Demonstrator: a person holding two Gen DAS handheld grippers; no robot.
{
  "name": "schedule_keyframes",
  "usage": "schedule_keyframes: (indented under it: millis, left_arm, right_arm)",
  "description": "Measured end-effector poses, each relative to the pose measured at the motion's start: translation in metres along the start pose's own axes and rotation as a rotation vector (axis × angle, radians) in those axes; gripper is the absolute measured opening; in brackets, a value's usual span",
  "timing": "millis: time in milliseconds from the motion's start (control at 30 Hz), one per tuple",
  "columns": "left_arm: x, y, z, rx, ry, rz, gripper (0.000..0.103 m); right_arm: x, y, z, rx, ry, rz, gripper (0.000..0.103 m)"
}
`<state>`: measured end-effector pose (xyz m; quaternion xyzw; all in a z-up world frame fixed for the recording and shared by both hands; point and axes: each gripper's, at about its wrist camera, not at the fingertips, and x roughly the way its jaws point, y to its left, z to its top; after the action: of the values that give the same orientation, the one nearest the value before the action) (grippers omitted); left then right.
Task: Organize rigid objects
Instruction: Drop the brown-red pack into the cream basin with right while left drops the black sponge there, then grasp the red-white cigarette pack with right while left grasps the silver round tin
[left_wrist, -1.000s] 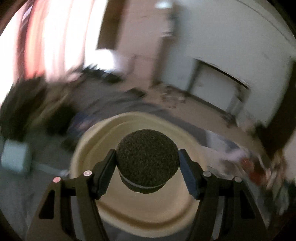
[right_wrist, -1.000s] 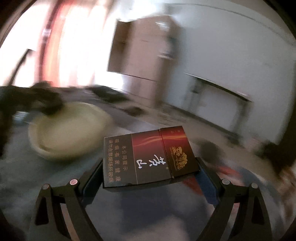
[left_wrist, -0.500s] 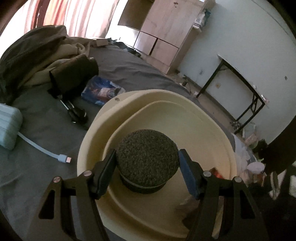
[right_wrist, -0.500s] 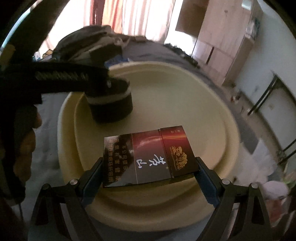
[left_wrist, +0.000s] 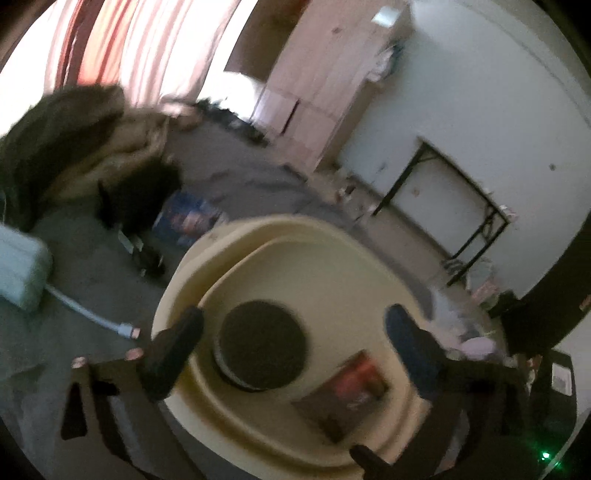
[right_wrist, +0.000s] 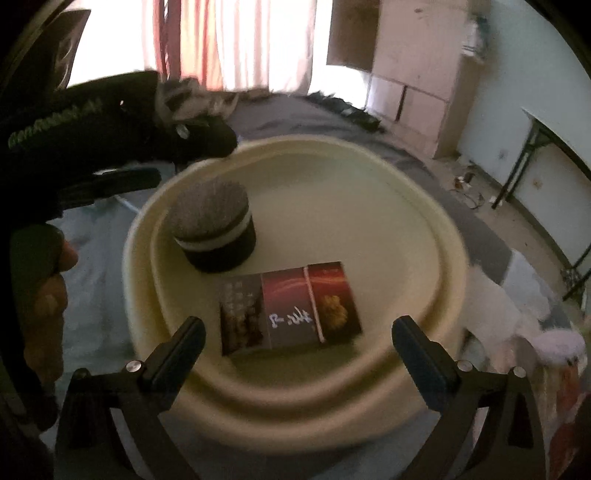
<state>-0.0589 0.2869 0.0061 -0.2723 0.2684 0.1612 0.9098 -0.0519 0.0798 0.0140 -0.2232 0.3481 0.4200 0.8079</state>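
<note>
A cream plastic basin (left_wrist: 236, 236) (right_wrist: 424, 206) sits on a grey bed. Inside it stands a round black container (left_wrist: 261, 350) (right_wrist: 214, 229) with a pale band. Beside it lies a dark red cigarette pack (left_wrist: 341, 395) (right_wrist: 290, 308), flat on the basin floor. My left gripper (left_wrist: 293, 325) hangs over the basin, its jaws opening wide, and the container stands free between them, touching neither pad. My right gripper (right_wrist: 298, 334) hovers at the basin's near rim, its jaws opening too, the pack lying loose just beyond the fingertips. The left gripper (right_wrist: 110, 125) and the hand holding it show at left in the right wrist view.
On the bed left of the basin lie a pale blue power bank (left_wrist: 20, 269) with its white cable (left_wrist: 92, 317), a black pouch (left_wrist: 136, 195), a printed packet (left_wrist: 188, 218) and heaped clothing (left_wrist: 70, 140). A wooden cabinet (right_wrist: 417, 74) and a black-framed table (left_wrist: 454, 210) stand beyond.
Both grippers have opened: the left let go of the round container and the right let go of the cigarette pack. Both things now rest in the basin.
</note>
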Motion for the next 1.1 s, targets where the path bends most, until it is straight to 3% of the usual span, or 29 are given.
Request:
schedule_keyframes:
  millis: [100, 200, 267, 400, 433, 467, 567, 700, 767, 833, 900, 1033, 1100]
  left_arm:
    - [-0.010, -0.033, -0.001, 0.090, -0.010, -0.059, 0.103]
    - [0.000, -0.073, -0.015, 0.186, 0.042, -0.128, 0.103]
    - [0.007, -0.103, -0.027, 0.267, 0.086, -0.136, 0.103]
    - [-0.012, -0.156, -0.040, 0.393, 0.072, -0.086, 0.103]
    - [-0.022, -0.163, -0.038, 0.400, 0.053, -0.098, 0.103]
    - [-0.042, -0.177, -0.037, 0.413, 0.017, -0.162, 0.103]
    - [-0.066, -0.214, -0.035, 0.463, -0.043, -0.239, 0.103]
    - [-0.045, -0.256, -0.034, 0.504, 0.035, -0.305, 0.103]
    - [-0.037, -0.259, -0.052, 0.550, 0.008, -0.307, 0.103]
    - [-0.006, -0.266, -0.065, 0.625, 0.092, -0.249, 0.103]
    - [0.014, -0.262, -0.070, 0.609, 0.129, -0.196, 0.103]
    - [0.041, -0.252, -0.078, 0.644, 0.212, -0.176, 0.103]
    - [0.048, -0.246, -0.080, 0.659, 0.268, -0.201, 0.103]
  right_arm:
    - [-0.049, -0.020, -0.021, 0.069, -0.086, -0.027, 0.103]
    - [-0.105, -0.053, -0.055, 0.171, -0.143, -0.102, 0.103]
    - [-0.149, -0.092, -0.086, 0.269, -0.181, -0.255, 0.103]
    - [-0.211, -0.161, -0.142, 0.499, -0.248, -0.413, 0.103]
    - [-0.218, -0.170, -0.150, 0.525, -0.260, -0.446, 0.103]
    - [-0.232, -0.181, -0.168, 0.554, -0.291, -0.499, 0.103]
    - [-0.250, -0.195, -0.207, 0.588, -0.321, -0.514, 0.103]
    - [-0.244, -0.209, -0.223, 0.719, -0.286, -0.547, 0.103]
    - [-0.234, -0.209, -0.214, 0.675, -0.292, -0.516, 0.103]
    - [-0.225, -0.207, -0.211, 0.596, -0.276, -0.483, 0.103]
    - [-0.222, -0.206, -0.217, 0.520, -0.255, -0.480, 0.103]
    - [-0.215, -0.208, -0.239, 0.421, -0.242, -0.473, 0.103]
    - [-0.207, -0.215, -0.248, 0.406, -0.198, -0.466, 0.103]
